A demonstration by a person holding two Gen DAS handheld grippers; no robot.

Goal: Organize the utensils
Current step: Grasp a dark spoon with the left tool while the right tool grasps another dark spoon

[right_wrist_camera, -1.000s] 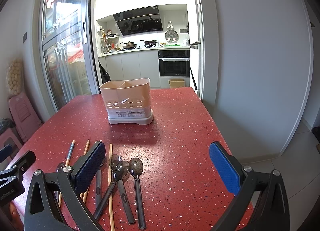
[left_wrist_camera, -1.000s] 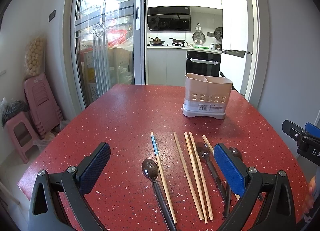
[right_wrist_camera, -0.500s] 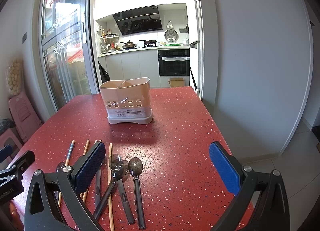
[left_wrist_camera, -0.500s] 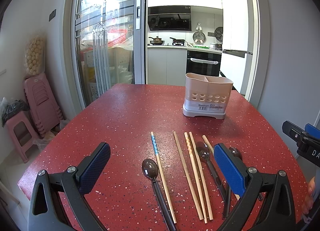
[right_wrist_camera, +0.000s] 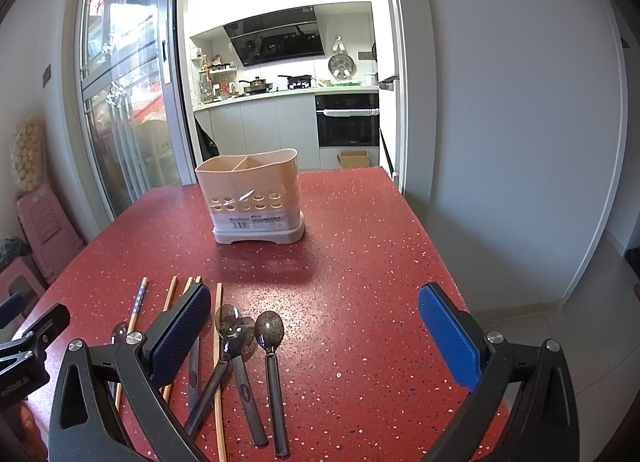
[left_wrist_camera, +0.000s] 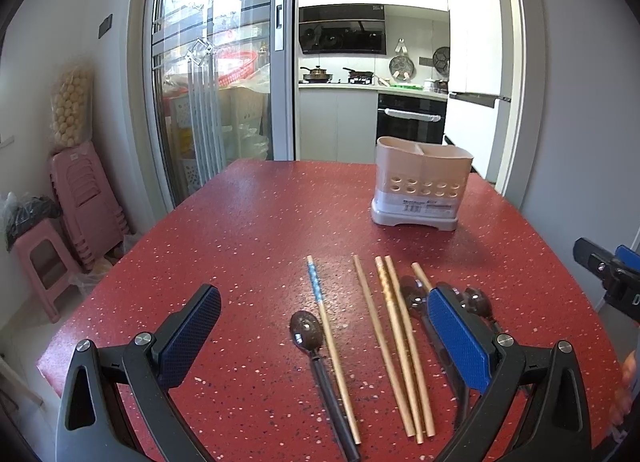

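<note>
1. Left gripper (left_wrist_camera: 324, 334) was spread wide, empty, above the red speckled table (left_wrist_camera: 248, 229).
2. Right gripper (right_wrist_camera: 316, 326) was also wide apart, empty.
3. Wooden chopsticks (left_wrist_camera: 396, 338) and dark transparent plastic spoons (right_wrist_camera: 272, 366) lay flat below and between the fingers.
4. Beige two-compartment plastic utensil holder (right_wrist_camera: 252, 193) stood upright, well ahead of both.

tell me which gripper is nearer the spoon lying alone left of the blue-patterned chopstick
Left. The left gripper has the lone spoon between its open jaws; the right gripper hovers over the spoon cluster farther right.
</note>
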